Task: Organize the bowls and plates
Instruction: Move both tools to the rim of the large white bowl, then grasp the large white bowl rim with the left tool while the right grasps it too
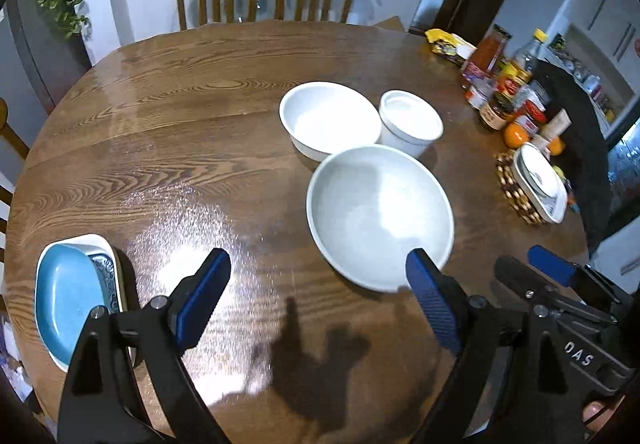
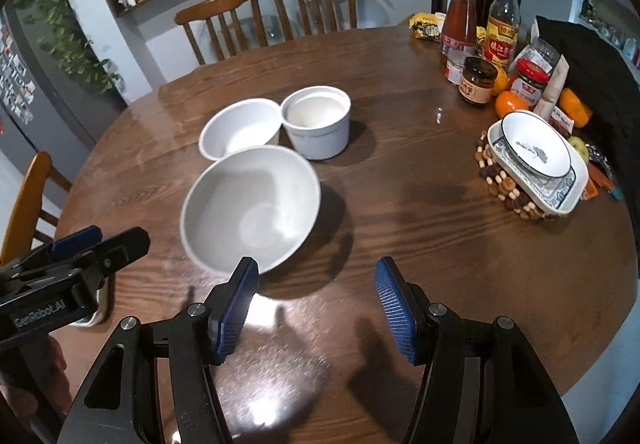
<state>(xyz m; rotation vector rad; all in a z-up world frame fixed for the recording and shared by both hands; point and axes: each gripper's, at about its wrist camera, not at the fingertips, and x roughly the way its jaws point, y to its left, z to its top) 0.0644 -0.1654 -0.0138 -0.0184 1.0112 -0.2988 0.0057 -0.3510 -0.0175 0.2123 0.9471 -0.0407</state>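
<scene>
Three white bowls cluster mid-table: a large shallow bowl [image 1: 380, 217] [image 2: 250, 213] nearest, a medium bowl [image 1: 330, 119] [image 2: 240, 129] behind it, and a small deep bowl [image 1: 410, 121] [image 2: 318, 119] touching it. A blue dish [image 1: 66, 296] rests in a patterned rectangular plate at the left. A black-rimmed white bowl [image 2: 536, 143] sits in another patterned rectangular plate [image 2: 560, 187] at the right. My left gripper [image 1: 318, 298] is open and empty, above the table just short of the large bowl. My right gripper [image 2: 316, 302] is open and empty too, beside that bowl's near rim.
Sauce bottles [image 2: 500, 19], jars [image 2: 476, 79], oranges [image 2: 510, 103] and snack packets crowd the table's right edge, by a beaded trivet [image 2: 496, 179]. Two wooden chairs [image 2: 272, 11] stand at the far side, another at the left. Bare wood [image 1: 160, 123] spreads left of the bowls.
</scene>
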